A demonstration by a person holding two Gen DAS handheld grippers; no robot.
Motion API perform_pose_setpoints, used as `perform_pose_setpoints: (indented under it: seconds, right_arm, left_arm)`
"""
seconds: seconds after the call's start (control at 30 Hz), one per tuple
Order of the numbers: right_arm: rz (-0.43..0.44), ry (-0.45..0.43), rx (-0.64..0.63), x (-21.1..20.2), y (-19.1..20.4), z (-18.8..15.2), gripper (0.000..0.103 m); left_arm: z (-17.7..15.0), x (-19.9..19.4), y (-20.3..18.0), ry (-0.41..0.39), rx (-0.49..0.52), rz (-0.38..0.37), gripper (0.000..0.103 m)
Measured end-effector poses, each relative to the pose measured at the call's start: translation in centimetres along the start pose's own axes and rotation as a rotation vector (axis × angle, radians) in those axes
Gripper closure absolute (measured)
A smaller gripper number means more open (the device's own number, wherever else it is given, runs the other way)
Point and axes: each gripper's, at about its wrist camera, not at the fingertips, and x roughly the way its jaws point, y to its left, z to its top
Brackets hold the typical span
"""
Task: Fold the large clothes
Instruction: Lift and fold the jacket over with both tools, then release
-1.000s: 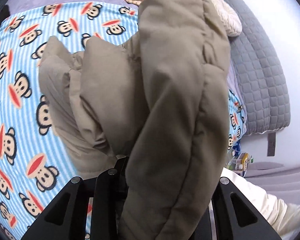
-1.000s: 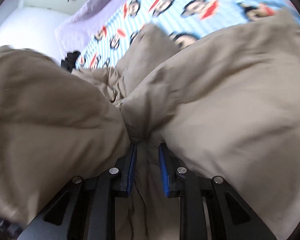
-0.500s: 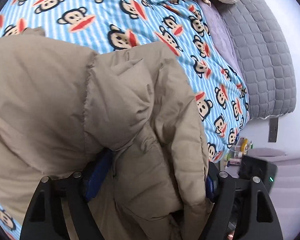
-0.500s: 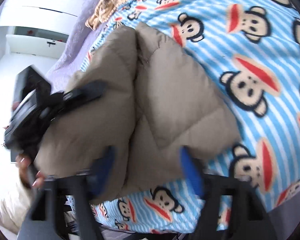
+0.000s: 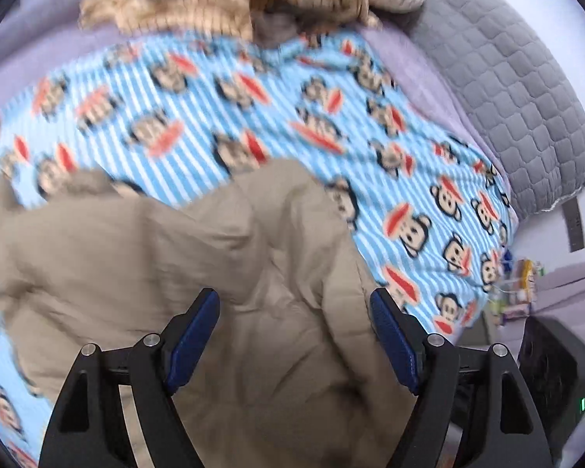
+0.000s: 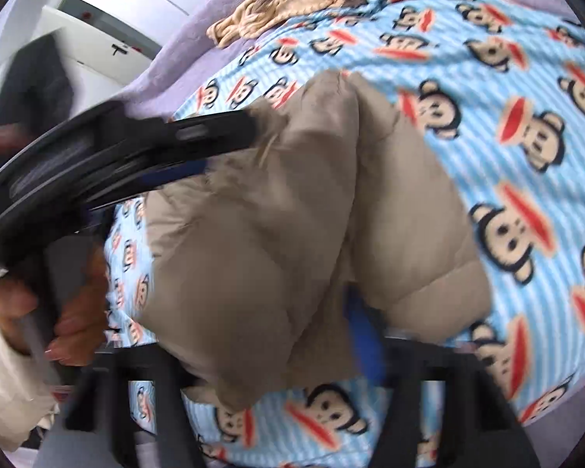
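A beige puffy jacket (image 5: 222, 273) lies bunched in a folded heap on the blue striped monkey blanket (image 5: 292, 117). My left gripper (image 5: 294, 331) hovers just over its near part, jaws wide open, blue pads (image 5: 195, 335) bare. In the right wrist view the same jacket (image 6: 292, 234) is a compact bundle on the blanket (image 6: 526, 156). My right gripper (image 6: 269, 362) is blurred at the bundle's near edge, fingers spread wide, holding nothing. The left gripper (image 6: 199, 144) reaches in from the left, held by a person's hand (image 6: 70, 312), its fingertips at the bundle's far left corner.
A pile of tan striped clothes (image 5: 222, 4) lies at the far end of the bed. A grey quilted headboard (image 5: 507, 89) runs along the right. A black device (image 5: 557, 370) and small colourful items (image 5: 518, 280) sit beyond the bed's right edge. White cabinets (image 6: 97, 19) stand behind.
Both grippers held the jacket up shut a second ago. They have opened and let it go; it now lies folded on the blanket and both grippers have drawn back.
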Motion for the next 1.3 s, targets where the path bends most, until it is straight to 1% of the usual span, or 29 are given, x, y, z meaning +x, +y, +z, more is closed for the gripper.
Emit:
perform_pose_setpoints:
  seconds: [0.03, 0.07, 0.13, 0.2, 0.27, 0.33, 0.37, 0.43, 0.53, 0.67, 0.77, 0.87, 0.93, 1.0, 1.07, 1.13, 1.23, 1.3]
  right_arm:
    - [-0.031, -0.002, 0.004, 0.0, -0.4, 0.2, 0.078]
    - [-0.046, -0.009, 0.008, -0.1, -1.0, 0.2, 0.078]
    - [-0.072, -0.006, 0.017, -0.2, -2.0, -0.1, 0.081]
    - [-0.088, -0.004, 0.043, -0.4, -3.2, -0.4, 0.081]
    - [-0.101, -0.007, 0.076, -0.5, -4.4, -1.0, 0.081]
    - [-0.108, -0.002, 0.105, -0.6, -5.9, -1.3, 0.081]
    - [-0.109, 0.006, 0.125, -0.4, -6.6, -1.7, 0.081]
    - [-0.123, 0.023, 0.155, 0.2, -7.7, -1.8, 0.081]
    - [-0.150, 0.030, 0.175, 0.6, -9.4, -2.3, 0.081]
    - [-0.156, 0.044, 0.198, 1.2, -11.7, -2.5, 0.081]
    - [-0.128, 0.079, 0.226, 1.3, -12.7, -1.8, 0.080]
    - [-0.127, 0.062, 0.224, -1.0, -12.7, -1.0, 0.080]
    - [-0.168, 0.008, 0.199, -3.3, -12.3, -0.7, 0.080]
    - [-0.213, -0.056, 0.139, -5.6, -11.3, -0.1, 0.079]
    - [-0.173, -0.085, 0.089, -6.7, -10.2, 0.7, 0.079]
    - [-0.117, -0.069, 0.023, -6.1, -8.8, 1.8, 0.079]
    - [-0.081, -0.006, -0.056, -3.1, -6.9, 3.0, 0.079]
    - [-0.108, 0.059, -0.085, -0.4, -6.2, 3.5, 0.080]
  left_arm:
    - [-0.2, -1.6, 0.6, -0.059, 0.012, 0.056, 0.024]
    - [-0.4, -3.0, 1.6, -0.118, -0.029, 0.133, 0.024]
    - [-0.8, -4.5, 4.6, -0.171, -0.080, 0.239, 0.024]
    - [-1.2, -4.4, 8.1, -0.169, -0.153, 0.321, 0.024]
    - [-1.4, -3.3, 10.9, -0.141, -0.212, 0.373, 0.024]
    - [-1.4, -1.8, 12.6, -0.118, -0.266, 0.356, 0.024]
    - [-1.4, -1.0, 12.6, -0.113, -0.270, 0.350, 0.024]
    - [-0.9, 0.9, 11.3, -0.105, -0.236, 0.369, 0.024]
    - [0.2, 3.7, 8.3, -0.098, -0.166, 0.396, 0.023]
    - [1.5, 6.2, 5.4, -0.089, -0.103, 0.420, 0.023]
    - [1.8, 7.4, 4.5, -0.073, -0.079, 0.449, 0.023]
    - [1.6, 7.6, 5.0, -0.068, -0.087, 0.448, 0.023]
    - [1.5, 7.7, 5.3, -0.066, -0.092, 0.448, 0.023]
    - [1.4, 7.8, 5.3, -0.064, -0.091, 0.454, 0.023]
    - [1.4, 7.9, 5.2, -0.063, -0.087, 0.467, 0.023]
    - [1.4, 8.1, 5.0, -0.062, -0.084, 0.483, 0.021]
    - [1.4, 8.1, 4.9, -0.057, -0.081, 0.498, 0.021]
    - [1.5, 7.6, 4.9, -0.045, -0.096, 0.508, 0.021]
